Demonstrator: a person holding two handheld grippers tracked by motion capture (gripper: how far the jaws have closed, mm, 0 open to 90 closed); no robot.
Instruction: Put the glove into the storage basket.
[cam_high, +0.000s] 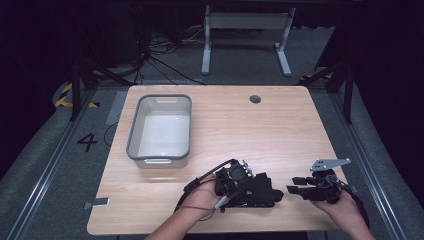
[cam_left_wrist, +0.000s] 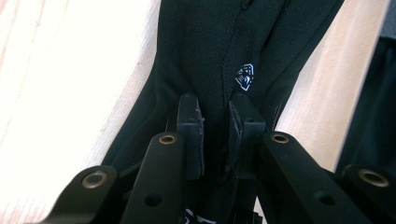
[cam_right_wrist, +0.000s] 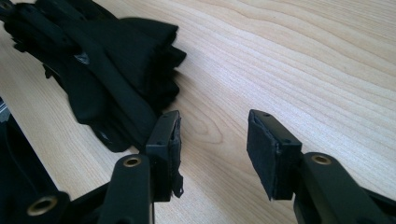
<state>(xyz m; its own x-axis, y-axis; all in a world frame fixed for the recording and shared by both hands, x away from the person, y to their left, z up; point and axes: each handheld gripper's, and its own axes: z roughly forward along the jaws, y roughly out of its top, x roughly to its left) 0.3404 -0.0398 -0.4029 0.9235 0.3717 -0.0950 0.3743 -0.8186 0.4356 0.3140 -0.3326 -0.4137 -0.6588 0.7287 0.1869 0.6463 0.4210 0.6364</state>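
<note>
A bundle of black fabric (cam_high: 264, 191) with a small white logo (cam_left_wrist: 244, 77) lies near the front edge of the wooden table (cam_high: 250, 130). My left gripper (cam_high: 248, 186) is shut on it: in the left gripper view the fabric (cam_left_wrist: 224, 46) is pinched between the two pads (cam_left_wrist: 191, 135) of my left gripper (cam_left_wrist: 215, 123). My right gripper (cam_high: 294, 184) rests just right of the bundle, open, with bare wood between its jaws. In the right gripper view the fabric (cam_right_wrist: 112, 60) lies up and left of my right gripper (cam_right_wrist: 212, 137), close to the left pad (cam_right_wrist: 170, 140).
A grey-rimmed plastic bin (cam_high: 134, 131) stands at the back left of the table, nothing visible in it. A round cable hole (cam_high: 255, 99) sits near the far edge. Behind the table, cables and a white desk frame (cam_high: 245, 22) are on the floor.
</note>
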